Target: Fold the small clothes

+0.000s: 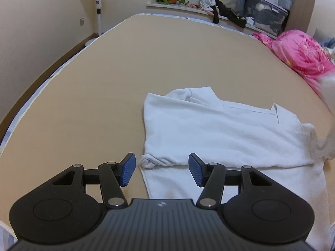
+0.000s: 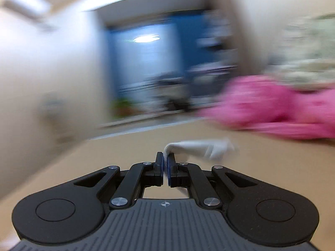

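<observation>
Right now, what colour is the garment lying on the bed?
White, plain; the garment shows best in the left wrist view.

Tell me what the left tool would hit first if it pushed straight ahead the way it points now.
Most likely the white garment: the open left tool points down at its near-left edge, where a rolled corner lies between the fingers' line. Depth is unclear, so it may meet the tan bed surface just beside it.
</observation>
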`<action>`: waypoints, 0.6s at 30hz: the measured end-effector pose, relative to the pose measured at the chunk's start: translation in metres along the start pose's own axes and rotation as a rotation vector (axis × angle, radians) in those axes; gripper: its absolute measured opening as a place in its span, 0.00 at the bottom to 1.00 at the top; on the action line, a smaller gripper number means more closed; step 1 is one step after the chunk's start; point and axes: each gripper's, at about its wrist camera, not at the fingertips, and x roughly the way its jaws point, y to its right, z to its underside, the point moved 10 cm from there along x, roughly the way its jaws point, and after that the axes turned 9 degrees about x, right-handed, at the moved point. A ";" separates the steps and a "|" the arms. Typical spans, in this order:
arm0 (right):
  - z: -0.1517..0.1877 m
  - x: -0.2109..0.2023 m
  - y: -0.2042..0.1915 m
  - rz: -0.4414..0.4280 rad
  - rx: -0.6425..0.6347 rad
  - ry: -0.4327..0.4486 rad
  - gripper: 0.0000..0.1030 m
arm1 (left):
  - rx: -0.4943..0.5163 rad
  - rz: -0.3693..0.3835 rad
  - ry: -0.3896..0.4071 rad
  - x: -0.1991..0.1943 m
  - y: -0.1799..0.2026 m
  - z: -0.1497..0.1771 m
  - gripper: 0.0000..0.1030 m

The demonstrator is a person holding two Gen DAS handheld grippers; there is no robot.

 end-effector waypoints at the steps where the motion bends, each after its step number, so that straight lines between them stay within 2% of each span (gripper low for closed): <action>1: 0.024 0.004 -0.045 -0.097 0.010 -0.068 0.04 | -0.010 0.006 -0.003 0.000 -0.002 0.001 0.60; 2: 0.054 0.009 -0.084 -0.187 0.029 -0.167 0.08 | -0.021 0.013 -0.008 0.000 -0.004 0.001 0.60; 4: 0.129 0.019 -0.141 -0.315 0.038 -0.452 0.19 | -0.035 0.021 -0.022 0.000 -0.008 0.004 0.60; 5: 0.169 0.020 -0.158 -0.342 0.023 -0.624 0.19 | -0.039 0.021 -0.027 0.000 -0.009 0.005 0.60; 6: 0.195 0.017 -0.162 -0.327 -0.001 -0.728 0.19 | -0.040 0.026 -0.030 -0.001 -0.010 0.005 0.60; 7: 0.207 0.011 -0.161 -0.301 -0.031 -0.767 0.19 | -0.040 0.034 -0.031 -0.001 -0.010 0.005 0.59; 8: 0.205 0.002 -0.155 -0.287 -0.052 -0.761 0.19 | -0.036 0.043 -0.034 -0.001 -0.010 0.005 0.59; 9: 0.197 -0.007 -0.148 -0.291 -0.060 -0.744 0.19 | -0.030 0.052 -0.034 0.000 -0.010 0.005 0.52; 10: 0.183 -0.016 -0.136 -0.290 -0.072 -0.731 0.21 | -0.026 0.063 -0.031 0.001 -0.009 0.003 0.38; 12: 0.157 -0.037 -0.115 -0.264 -0.120 -0.692 0.23 | -0.043 0.110 -0.038 0.010 -0.006 0.000 0.21; 13: 0.142 -0.050 -0.099 -0.249 -0.147 -0.666 0.25 | -0.054 0.130 -0.051 0.016 -0.004 -0.001 0.18; 16: 0.097 -0.082 -0.055 -0.176 -0.192 -0.590 0.34 | -0.085 0.180 -0.099 0.039 0.006 -0.003 0.18; 18: 0.074 -0.093 -0.019 -0.104 -0.204 -0.540 0.36 | -0.098 0.193 -0.122 0.054 0.012 -0.004 0.21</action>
